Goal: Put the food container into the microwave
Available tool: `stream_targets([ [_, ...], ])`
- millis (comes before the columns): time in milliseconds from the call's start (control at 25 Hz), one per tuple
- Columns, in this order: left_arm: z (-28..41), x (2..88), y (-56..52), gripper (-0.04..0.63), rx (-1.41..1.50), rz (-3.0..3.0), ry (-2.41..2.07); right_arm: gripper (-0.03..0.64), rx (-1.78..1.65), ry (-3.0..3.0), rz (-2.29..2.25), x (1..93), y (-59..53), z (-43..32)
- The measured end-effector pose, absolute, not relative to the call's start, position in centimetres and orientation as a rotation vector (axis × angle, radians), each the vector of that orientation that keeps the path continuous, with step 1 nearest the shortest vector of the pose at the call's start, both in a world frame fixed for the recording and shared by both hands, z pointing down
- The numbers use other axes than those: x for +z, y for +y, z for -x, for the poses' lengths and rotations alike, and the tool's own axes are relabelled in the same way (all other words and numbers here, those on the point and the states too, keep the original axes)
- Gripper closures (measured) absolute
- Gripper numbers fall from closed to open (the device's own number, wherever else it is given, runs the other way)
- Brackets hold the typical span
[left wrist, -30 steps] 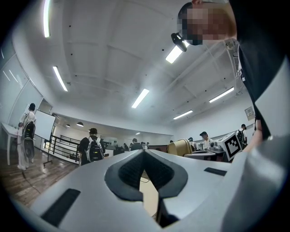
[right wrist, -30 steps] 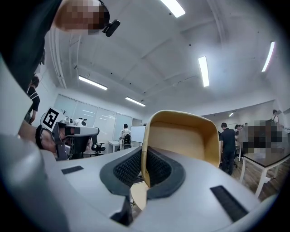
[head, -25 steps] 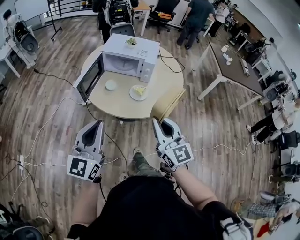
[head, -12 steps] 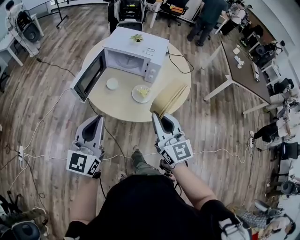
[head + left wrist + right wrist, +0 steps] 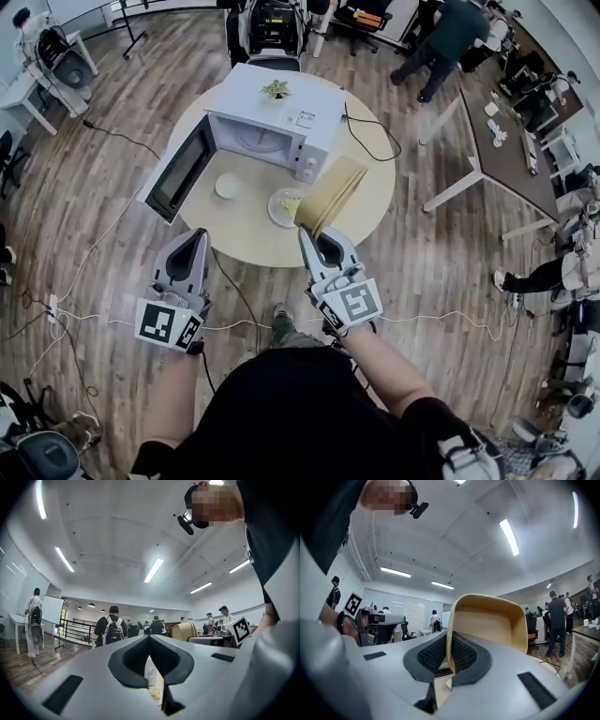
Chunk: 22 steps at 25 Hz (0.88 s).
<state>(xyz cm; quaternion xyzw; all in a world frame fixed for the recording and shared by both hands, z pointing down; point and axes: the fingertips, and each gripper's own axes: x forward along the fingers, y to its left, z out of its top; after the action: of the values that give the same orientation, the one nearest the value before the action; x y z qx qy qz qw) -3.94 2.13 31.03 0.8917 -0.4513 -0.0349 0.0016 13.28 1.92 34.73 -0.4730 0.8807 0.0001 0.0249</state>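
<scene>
The food container (image 5: 330, 195) is a tan, open-topped tub, and my right gripper (image 5: 314, 236) is shut on its rim and holds it tilted over the round table's (image 5: 246, 239) near edge. In the right gripper view the container (image 5: 490, 627) rises from between the jaws of the right gripper (image 5: 449, 657). The white microwave (image 5: 267, 122) stands at the table's far side with its door (image 5: 178, 171) swung open to the left. My left gripper (image 5: 195, 236) is shut and holds nothing, just short of the table's edge. In its own view the left gripper (image 5: 150, 639) points level across the room.
A plate with food (image 5: 280, 204) and a small white dish (image 5: 227, 186) lie on the table in front of the microwave. A small plant (image 5: 276, 89) sits on top of it. Cables (image 5: 94, 244) cross the wooden floor. A long desk (image 5: 502, 141) and several people are to the right and behind.
The table and microwave have come closer to both grippers. The right gripper has kept its hold on the container, which now reaches over the table beside the plate.
</scene>
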Motion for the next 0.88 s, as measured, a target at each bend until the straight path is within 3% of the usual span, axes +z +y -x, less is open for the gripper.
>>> stream_targets([
  [880,-0.9,32.2,-7.3,0.577,0.013,-2.751,-1.515,0.584,-0.071,2.768,1.252,37.0,-8.2,-16.1],
])
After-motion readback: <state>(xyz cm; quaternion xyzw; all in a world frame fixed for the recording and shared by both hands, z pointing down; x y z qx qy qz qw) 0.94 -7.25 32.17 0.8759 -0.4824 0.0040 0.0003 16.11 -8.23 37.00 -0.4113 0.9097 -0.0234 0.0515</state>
